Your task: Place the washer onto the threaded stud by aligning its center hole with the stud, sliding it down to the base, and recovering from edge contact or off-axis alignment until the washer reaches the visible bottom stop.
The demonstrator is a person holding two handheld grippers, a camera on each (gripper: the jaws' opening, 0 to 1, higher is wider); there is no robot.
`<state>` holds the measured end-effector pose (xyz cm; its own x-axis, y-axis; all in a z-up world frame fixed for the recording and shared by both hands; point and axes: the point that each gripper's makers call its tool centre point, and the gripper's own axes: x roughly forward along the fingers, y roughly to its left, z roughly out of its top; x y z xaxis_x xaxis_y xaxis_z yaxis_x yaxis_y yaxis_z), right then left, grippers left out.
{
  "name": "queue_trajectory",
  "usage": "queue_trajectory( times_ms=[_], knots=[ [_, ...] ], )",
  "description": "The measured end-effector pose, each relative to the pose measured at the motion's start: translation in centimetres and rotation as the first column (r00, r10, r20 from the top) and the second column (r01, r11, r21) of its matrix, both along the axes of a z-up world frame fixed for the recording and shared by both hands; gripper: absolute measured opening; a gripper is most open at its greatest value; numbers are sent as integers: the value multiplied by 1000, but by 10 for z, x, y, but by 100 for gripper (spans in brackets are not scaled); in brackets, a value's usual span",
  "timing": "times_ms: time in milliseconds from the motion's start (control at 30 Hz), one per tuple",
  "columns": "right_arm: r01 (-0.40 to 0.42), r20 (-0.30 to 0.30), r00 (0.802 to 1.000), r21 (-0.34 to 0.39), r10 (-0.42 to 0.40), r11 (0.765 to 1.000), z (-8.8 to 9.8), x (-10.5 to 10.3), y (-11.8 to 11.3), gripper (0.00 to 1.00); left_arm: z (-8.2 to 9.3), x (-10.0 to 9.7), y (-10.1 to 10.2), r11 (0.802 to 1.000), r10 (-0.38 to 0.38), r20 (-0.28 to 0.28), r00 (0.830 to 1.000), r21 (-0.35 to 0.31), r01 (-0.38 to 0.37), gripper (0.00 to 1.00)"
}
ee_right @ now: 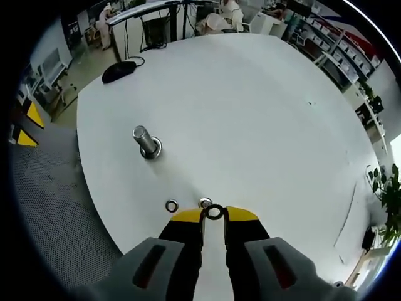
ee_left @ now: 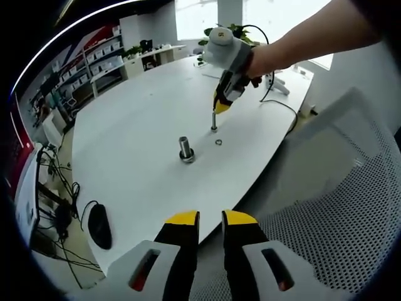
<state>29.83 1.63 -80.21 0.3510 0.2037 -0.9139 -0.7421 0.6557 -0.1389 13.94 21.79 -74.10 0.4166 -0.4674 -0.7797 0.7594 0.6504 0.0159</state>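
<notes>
In the right gripper view, the right gripper [ee_right: 213, 216] is pinching a small washer [ee_right: 214, 212] at the very tips of its yellow jaws, which are closed on the ring's two sides. The washer is a thin, dark metal ring with a round hole in the middle, and the hole is showing clearly because the tips are holding only its edges. That is probably why it is being held this way: the hole has to stay free so it can slip over a stud. Just beyond the tips, a small stud [ee_right: 205, 202] is standing on the white table [ee_right: 263, 113], and the held washer is hovering right beside it, not on it yet. A second loose ring [ee_right: 171, 205] is lying flat on the table just to one side. Farther off, a bigger bolt [ee_right: 146, 142] is standing upright with a washer at its base. In the left gripper view, the left gripper [ee_left: 210, 221] is waiting back at the table's near edge, holding nothing, its jaws close together with a narrow gap between them, likely staying out of the way. Far off, a black mouse [ee_right: 118, 71] is sitting near the table's edge.
</notes>
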Motion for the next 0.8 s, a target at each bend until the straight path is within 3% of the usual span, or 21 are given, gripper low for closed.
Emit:
queue_trajectory(
  times_ms=[600,800],
  knots=[
    [-44,-31,999,-17,44,999,-13,3,9,14,-2,1,3,1000,15,-5,1000,9,-15,12],
    [-43,-53,998,-26,42,999,-28,3,8,14,-3,0,4,1000,12,-13,1000,17,-11,12]
  ],
)
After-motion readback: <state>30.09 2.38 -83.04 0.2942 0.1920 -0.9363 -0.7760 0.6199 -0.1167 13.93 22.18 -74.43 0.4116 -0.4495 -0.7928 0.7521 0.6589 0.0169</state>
